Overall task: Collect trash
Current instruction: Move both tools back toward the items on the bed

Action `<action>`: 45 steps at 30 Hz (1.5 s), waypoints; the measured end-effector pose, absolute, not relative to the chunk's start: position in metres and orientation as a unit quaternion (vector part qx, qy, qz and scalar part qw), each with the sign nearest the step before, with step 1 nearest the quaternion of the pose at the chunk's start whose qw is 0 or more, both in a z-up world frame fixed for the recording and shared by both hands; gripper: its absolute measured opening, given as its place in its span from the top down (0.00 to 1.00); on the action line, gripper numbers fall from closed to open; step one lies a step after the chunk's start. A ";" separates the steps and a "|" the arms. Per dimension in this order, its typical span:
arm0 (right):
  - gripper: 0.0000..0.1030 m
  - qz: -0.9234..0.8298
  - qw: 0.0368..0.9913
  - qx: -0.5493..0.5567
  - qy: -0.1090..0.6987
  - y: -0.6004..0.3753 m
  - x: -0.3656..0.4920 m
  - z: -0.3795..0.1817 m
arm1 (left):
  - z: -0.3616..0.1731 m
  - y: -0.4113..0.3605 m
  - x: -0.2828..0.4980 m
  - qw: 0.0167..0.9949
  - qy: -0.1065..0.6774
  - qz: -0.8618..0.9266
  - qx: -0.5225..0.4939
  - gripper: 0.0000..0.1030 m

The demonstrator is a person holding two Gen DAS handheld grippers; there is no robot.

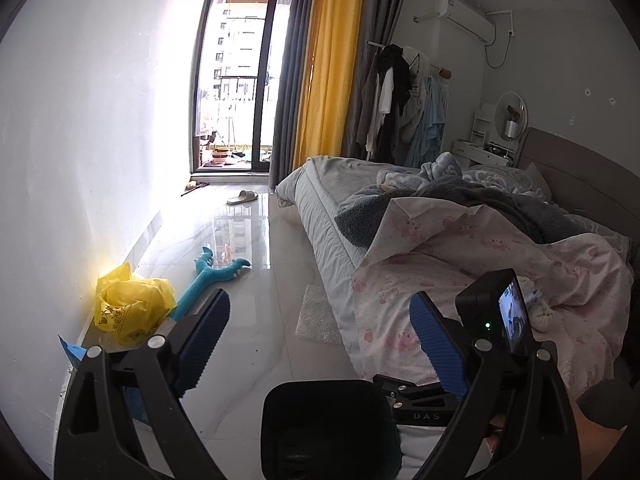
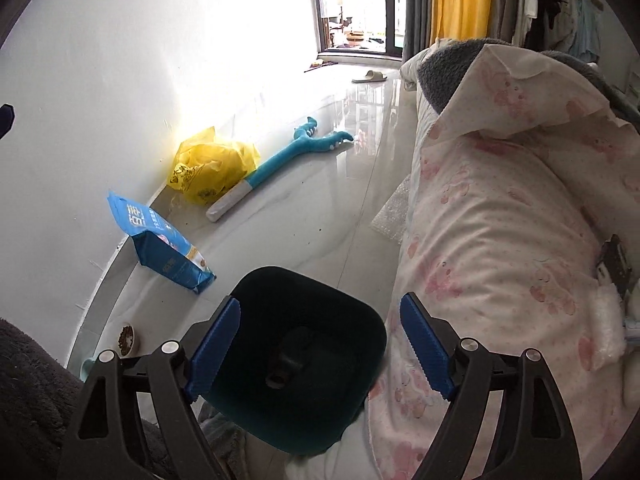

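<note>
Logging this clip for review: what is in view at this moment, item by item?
yellow plastic bag: one, crumpled, floor by wall
blue pouch: one, floor by wall
teal toy: one, floor beside bag
slipper: one, pale, near balcony door
bubble wrap: one clear sheet, floor at bed edge
dark bin: one, below grippers
pink quilt: one, on bed
food bowl: one, floor
left gripper: open, empty
right gripper: open, empty

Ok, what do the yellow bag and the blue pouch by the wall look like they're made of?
Yellow bag: looks like thin plastic film, crumpled, semi-translucent where the light glows through it, with dark print. Blue pouch: probably a laminated plastic or foil pack, glossy and printed, stiff enough to stand on its folded base.
</note>
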State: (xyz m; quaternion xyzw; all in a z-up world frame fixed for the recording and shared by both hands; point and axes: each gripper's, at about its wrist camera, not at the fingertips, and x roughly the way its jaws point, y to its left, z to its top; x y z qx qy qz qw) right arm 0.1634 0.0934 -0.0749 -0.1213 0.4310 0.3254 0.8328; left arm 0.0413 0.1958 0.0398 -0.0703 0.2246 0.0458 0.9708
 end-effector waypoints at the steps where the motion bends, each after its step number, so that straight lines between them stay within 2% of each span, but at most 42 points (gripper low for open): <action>1: 0.19 0.324 0.836 -0.119 0.427 0.089 0.164 -0.072 | 0.041 0.193 0.042 0.971 0.223 0.044 -0.072 0.09; 27: 0.17 0.259 0.895 -0.091 0.350 -0.035 0.175 -0.020 | 0.019 0.108 0.101 0.961 0.264 -0.025 -0.080 0.08; 45: 0.16 0.218 0.906 -0.047 0.361 -0.122 0.193 -0.024 | 0.002 0.045 0.138 0.952 0.287 -0.080 -0.076 0.08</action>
